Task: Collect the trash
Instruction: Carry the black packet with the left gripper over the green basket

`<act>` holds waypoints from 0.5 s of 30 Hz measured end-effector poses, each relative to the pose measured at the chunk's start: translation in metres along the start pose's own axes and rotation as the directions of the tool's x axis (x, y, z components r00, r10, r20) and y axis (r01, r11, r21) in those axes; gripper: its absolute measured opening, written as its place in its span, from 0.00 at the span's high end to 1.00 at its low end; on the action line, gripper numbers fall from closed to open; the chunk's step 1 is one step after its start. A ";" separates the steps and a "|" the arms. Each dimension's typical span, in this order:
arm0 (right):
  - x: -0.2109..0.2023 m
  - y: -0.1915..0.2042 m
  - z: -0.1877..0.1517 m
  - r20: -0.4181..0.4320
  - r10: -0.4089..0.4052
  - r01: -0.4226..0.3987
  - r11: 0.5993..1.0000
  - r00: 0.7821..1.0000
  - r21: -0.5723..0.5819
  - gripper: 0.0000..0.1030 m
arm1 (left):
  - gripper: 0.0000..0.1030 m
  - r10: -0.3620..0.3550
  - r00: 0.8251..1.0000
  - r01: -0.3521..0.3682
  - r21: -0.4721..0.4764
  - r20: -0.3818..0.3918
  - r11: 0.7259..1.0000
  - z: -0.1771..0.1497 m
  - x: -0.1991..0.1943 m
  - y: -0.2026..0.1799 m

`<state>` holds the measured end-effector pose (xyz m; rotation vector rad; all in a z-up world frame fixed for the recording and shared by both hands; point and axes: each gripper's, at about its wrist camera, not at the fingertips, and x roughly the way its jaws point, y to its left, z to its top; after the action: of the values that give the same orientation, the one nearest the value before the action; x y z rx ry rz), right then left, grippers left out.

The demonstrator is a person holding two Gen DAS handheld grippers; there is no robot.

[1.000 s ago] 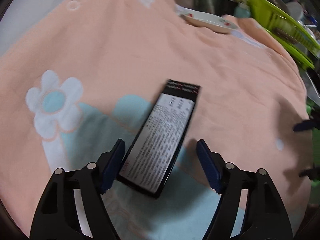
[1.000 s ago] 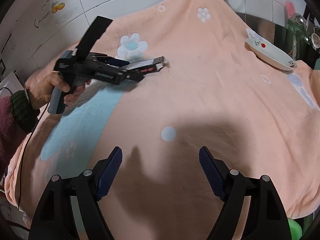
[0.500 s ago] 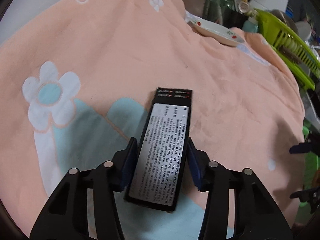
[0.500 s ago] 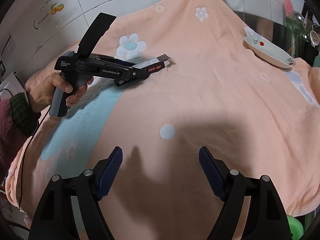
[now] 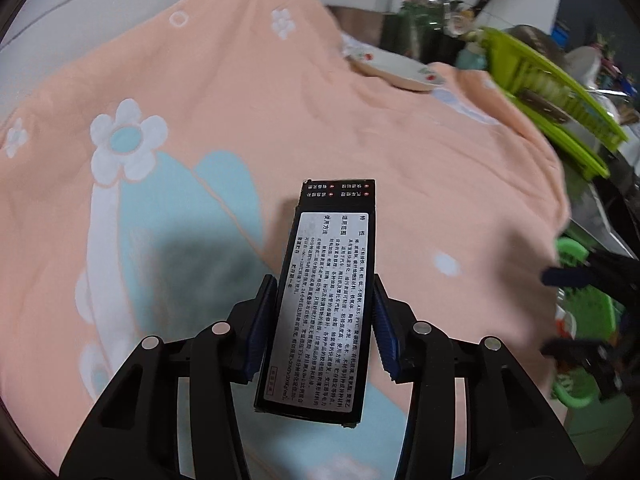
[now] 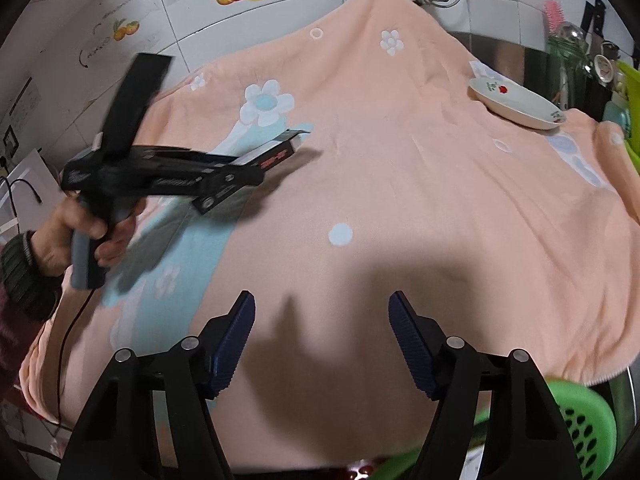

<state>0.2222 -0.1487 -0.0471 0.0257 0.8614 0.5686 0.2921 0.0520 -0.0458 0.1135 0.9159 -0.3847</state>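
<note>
The left gripper (image 5: pixel 325 324) has closed on the black box (image 5: pixel 326 300) and lifted it off the peach towel (image 5: pixel 400 152), so the pickup looks done. The right gripper (image 6: pixel 321 340) stays open and empty; the green basket (image 6: pixel 580 424), at its 5 o'clock, seems the likely drop.

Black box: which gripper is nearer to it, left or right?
Left. The left gripper has its jaws shut on the black box, which is lifted off the orange towel. The right gripper hangs open over bare towel, well apart from it.

Soft overhead light, broad shadows on the towel (image 6: pixel 400 200), fisheye-warped, blurred edges.
</note>
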 end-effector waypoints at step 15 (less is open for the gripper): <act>-0.073 -0.008 -0.062 0.037 -0.053 0.052 0.998 0.998 0.039 0.61 | 0.56 -0.099 0.993 0.090 0.133 0.067 0.987 -0.053 -0.060 -0.120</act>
<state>0.1432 -0.2035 -0.0384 0.0483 0.8332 0.5008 0.1750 -0.0295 -0.0229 0.1742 0.8258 -0.5335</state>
